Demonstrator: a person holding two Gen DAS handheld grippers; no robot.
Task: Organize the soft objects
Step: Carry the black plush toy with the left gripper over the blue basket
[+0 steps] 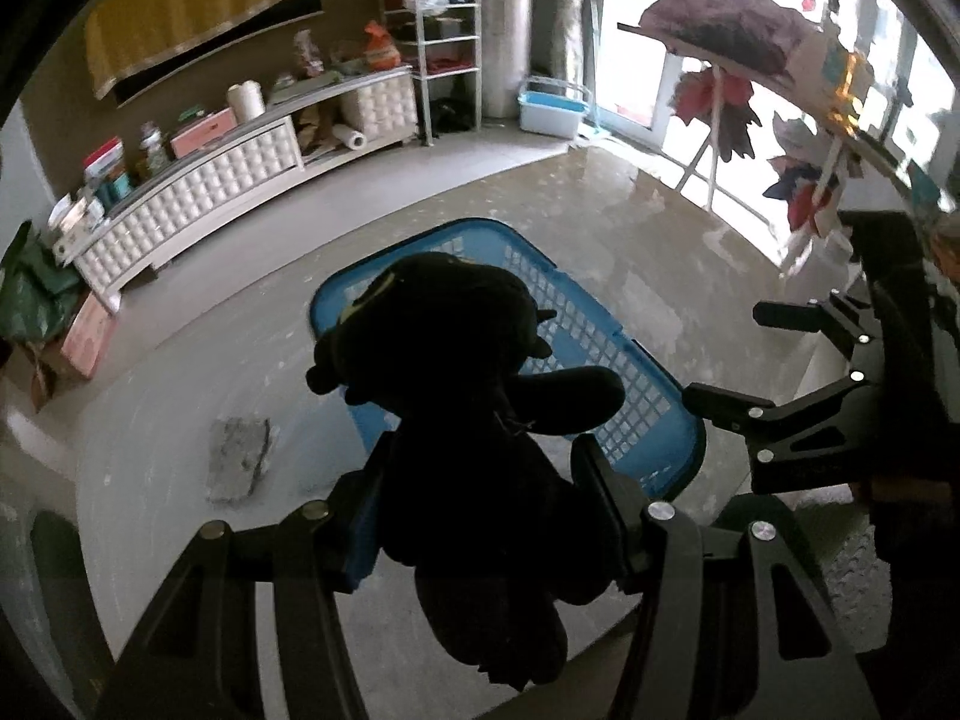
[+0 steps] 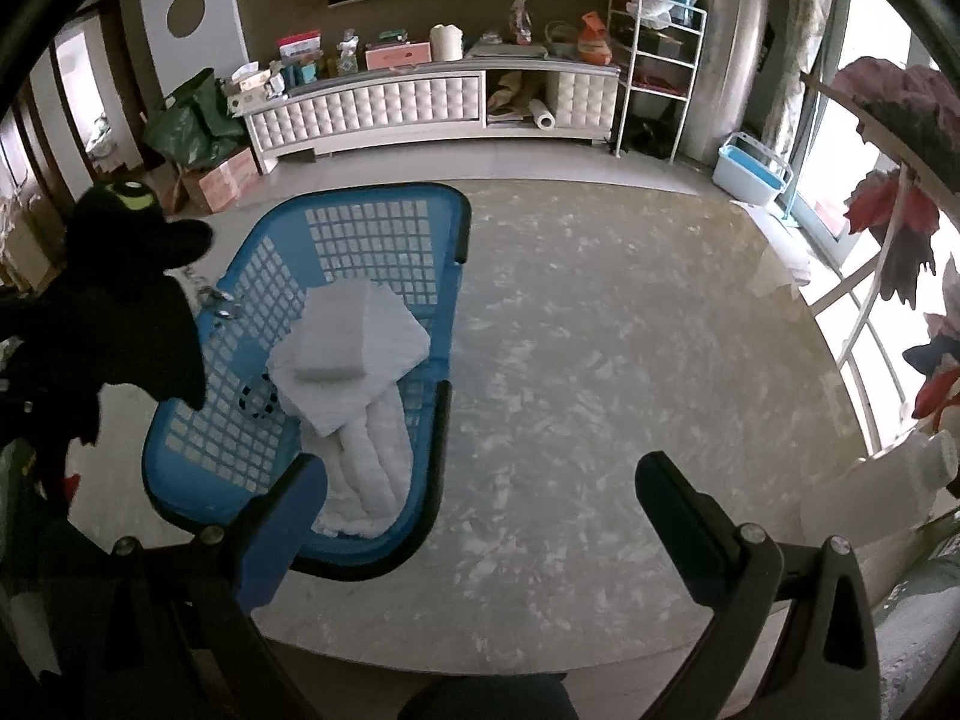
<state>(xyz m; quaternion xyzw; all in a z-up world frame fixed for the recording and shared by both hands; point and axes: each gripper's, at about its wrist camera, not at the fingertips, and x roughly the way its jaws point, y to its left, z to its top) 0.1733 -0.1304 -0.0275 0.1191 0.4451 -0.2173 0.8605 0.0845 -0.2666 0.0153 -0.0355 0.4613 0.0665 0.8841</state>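
Note:
My left gripper (image 1: 480, 510) is shut on a black plush toy (image 1: 456, 372) and holds it in the air above the blue plastic basket (image 1: 654, 420). The toy also shows at the left of the right wrist view (image 2: 114, 300), with a green eye. The basket (image 2: 366, 204) stands on the marble table and holds a folded white towel (image 2: 354, 360). My right gripper (image 2: 480, 480) is open and empty, to the right of the basket's near end; it shows in the left wrist view (image 1: 738, 360).
A grey cloth (image 1: 237, 459) lies on the table left of the basket. A white bottle (image 2: 900, 468) stands at the table's right edge. A white cabinet (image 2: 420, 102) runs along the far wall. A clothes rack (image 2: 900, 192) stands at the right.

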